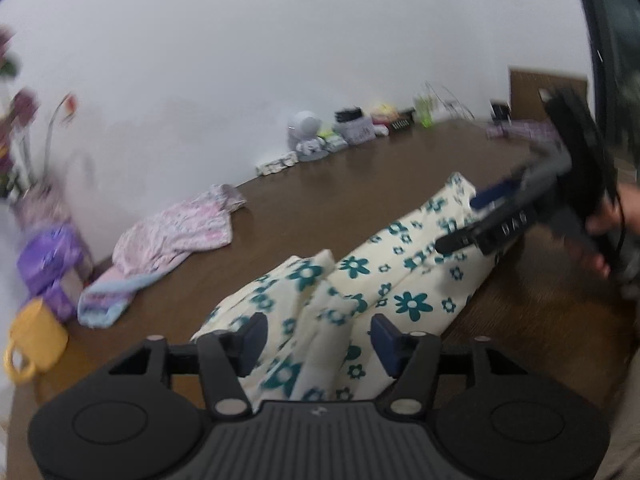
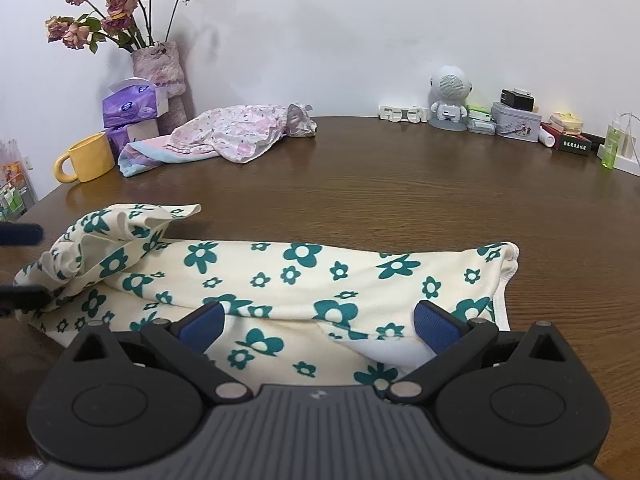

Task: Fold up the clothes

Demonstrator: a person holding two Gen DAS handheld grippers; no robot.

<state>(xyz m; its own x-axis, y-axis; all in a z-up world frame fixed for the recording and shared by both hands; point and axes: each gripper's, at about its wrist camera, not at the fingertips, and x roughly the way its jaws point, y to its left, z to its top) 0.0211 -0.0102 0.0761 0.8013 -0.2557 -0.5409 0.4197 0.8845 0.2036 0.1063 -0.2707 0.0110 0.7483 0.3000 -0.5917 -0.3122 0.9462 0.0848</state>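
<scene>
A cream garment with teal flowers (image 2: 280, 276) lies crumpled across the near side of the brown table (image 2: 400, 184). Its left end is bunched up and its right end shows a hem. My right gripper (image 2: 320, 326) hovers open over the garment's near edge, with nothing pinched between its blue pads (image 2: 436, 328). In the left wrist view the same garment (image 1: 400, 276) runs away from my left gripper (image 1: 318, 336), which is open with a fold of cloth lying between its fingers. The right gripper (image 1: 468, 220), held by a hand (image 1: 608, 216), is over the garment's far end.
A pink patterned garment (image 2: 240, 132) lies heaped at the back left, beside a yellow mug (image 2: 90, 156), purple tissue packs (image 2: 128, 104) and a vase of dried roses (image 2: 160, 64). A white robot-shaped speaker (image 2: 448, 96), tins and small boxes line the back wall.
</scene>
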